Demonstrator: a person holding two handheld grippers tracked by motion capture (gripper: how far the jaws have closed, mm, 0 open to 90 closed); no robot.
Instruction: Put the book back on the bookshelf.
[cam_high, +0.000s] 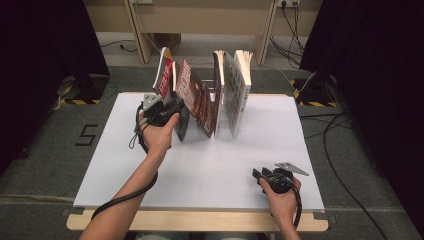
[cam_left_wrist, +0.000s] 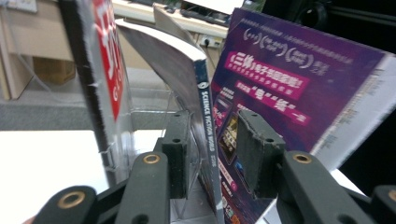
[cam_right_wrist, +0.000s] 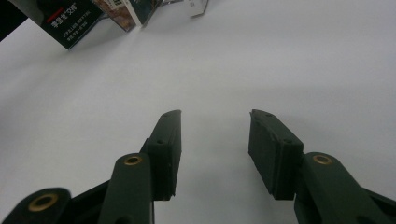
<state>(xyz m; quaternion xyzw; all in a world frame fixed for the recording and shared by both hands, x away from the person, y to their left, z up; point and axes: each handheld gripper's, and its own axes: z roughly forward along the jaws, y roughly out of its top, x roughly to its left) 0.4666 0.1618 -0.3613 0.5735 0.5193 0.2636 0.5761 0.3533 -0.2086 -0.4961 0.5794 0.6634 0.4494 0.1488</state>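
Observation:
Several books stand in a row at the far middle of the white tabletop (cam_high: 210, 165). My left gripper (cam_high: 172, 114) reaches into them from the left. In the left gripper view its jaws (cam_left_wrist: 212, 123) straddle the dark blue spine of a magazine (cam_left_wrist: 204, 102) with a purple cover. There is a gap on both sides, so the pads are not pressing on it. This magazine (cam_high: 197, 100) leans to the right. A red and white book (cam_left_wrist: 105, 70) stands just to the left. My right gripper (cam_high: 258, 175) rests near the front right edge, its jaws (cam_right_wrist: 215, 119) open over bare tabletop.
A clear acrylic stand (cam_left_wrist: 149, 109) holds the books. Two pale books (cam_high: 235, 90) stand upright to the right of the magazine. Cables (cam_high: 340, 165) trail over the carpet on the right. Wooden furniture legs (cam_high: 137, 35) stand behind the table.

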